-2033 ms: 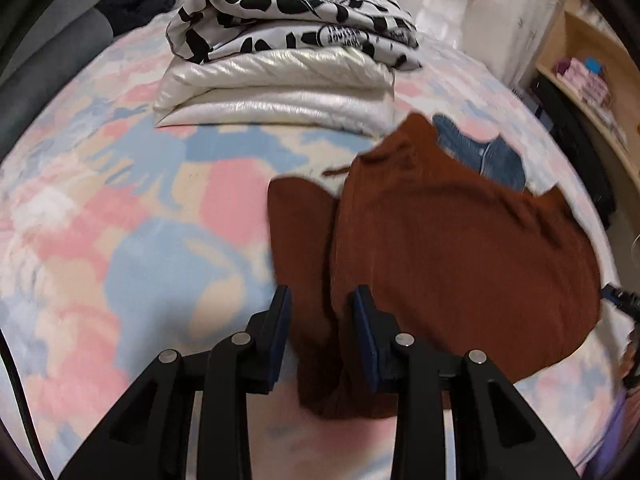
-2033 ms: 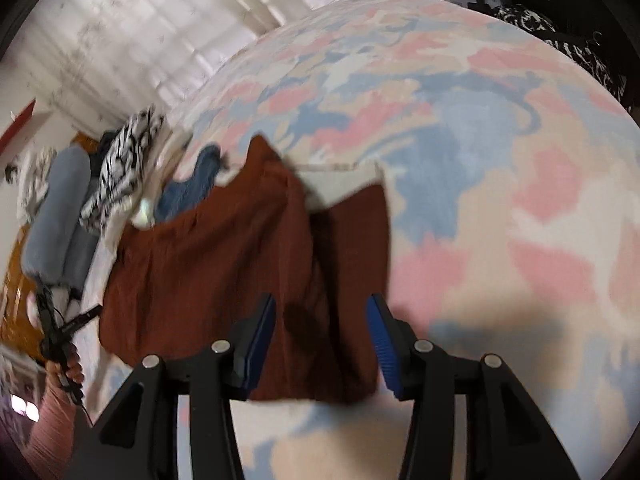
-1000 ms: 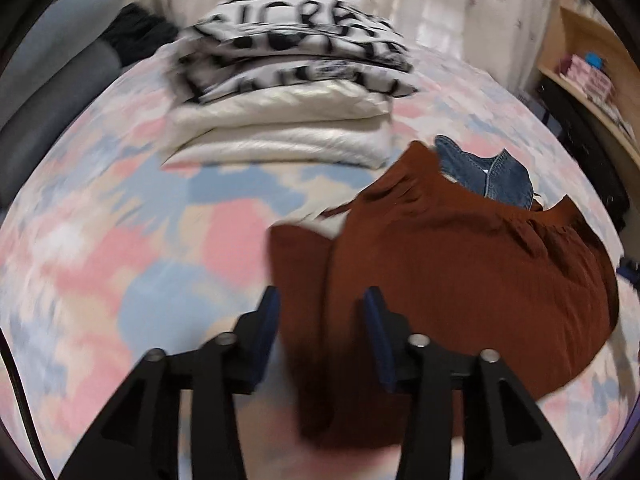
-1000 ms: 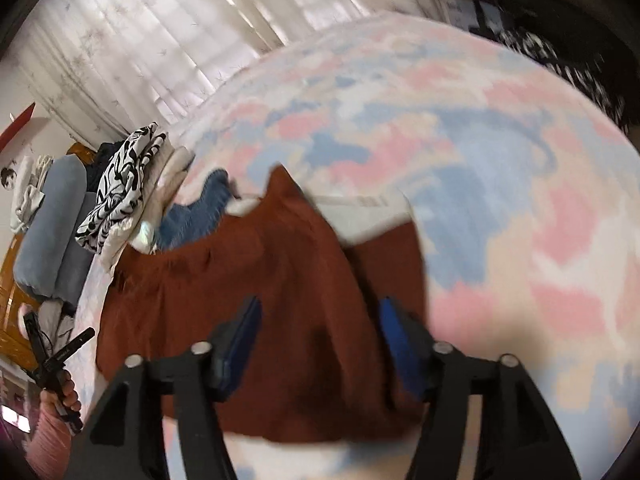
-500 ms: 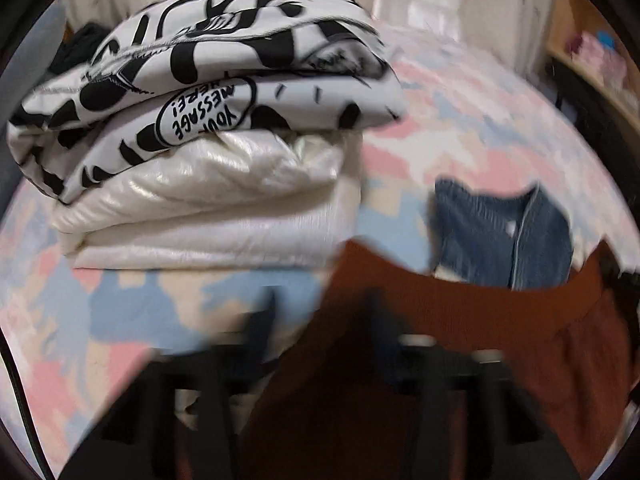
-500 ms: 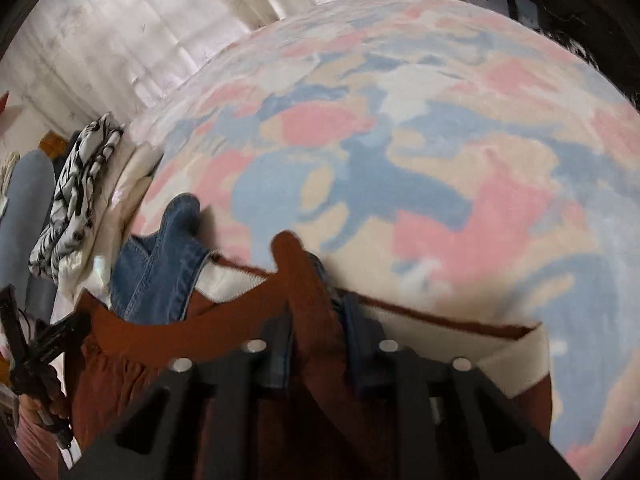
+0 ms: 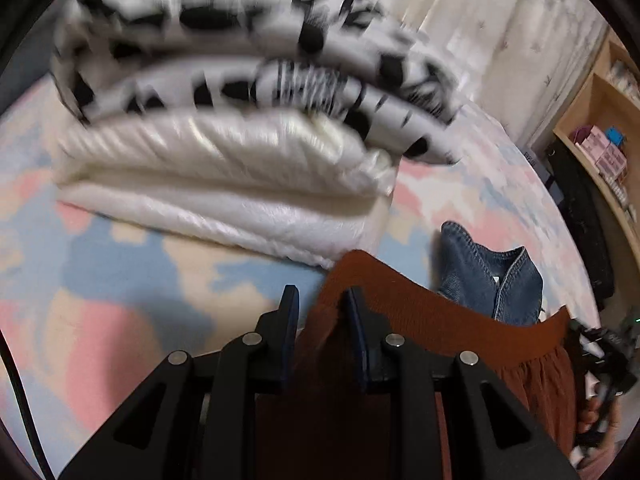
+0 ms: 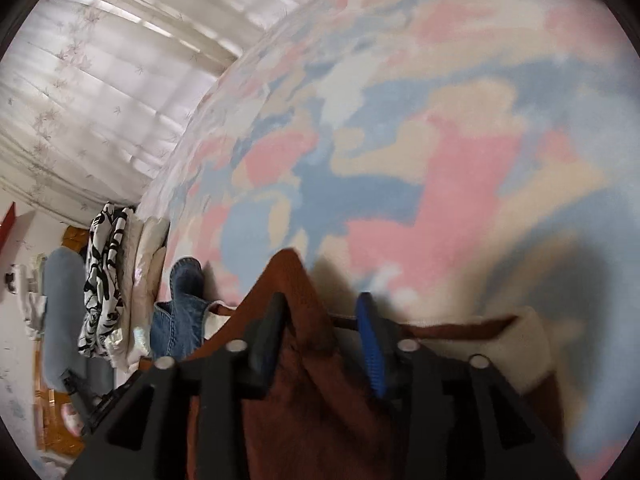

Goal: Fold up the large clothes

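A rust-brown garment [image 7: 440, 316] lies on the pastel patterned bed cover [image 7: 120, 280]. My left gripper [image 7: 322, 312] stands over its waistband corner with brown cloth between the fingers; the jaws still show a gap. In the right wrist view the same brown garment [image 8: 304, 360] peaks up between the fingers of my right gripper [image 8: 324, 316], whose jaws stand apart. A cream lining [image 8: 520, 344] shows at its right edge.
A folded stack [image 7: 240, 128] of a black-and-white printed top over cream clothes lies just ahead of the left gripper. A blue denim piece [image 7: 492, 280] lies right of it. A wooden shelf [image 7: 600, 120] and curtains stand beyond the bed.
Both grippers have moved forward to the far waistband edge of the brown garment. Their jaws narrowed around the cloth half a second ago; the right jaws are wider apart now.
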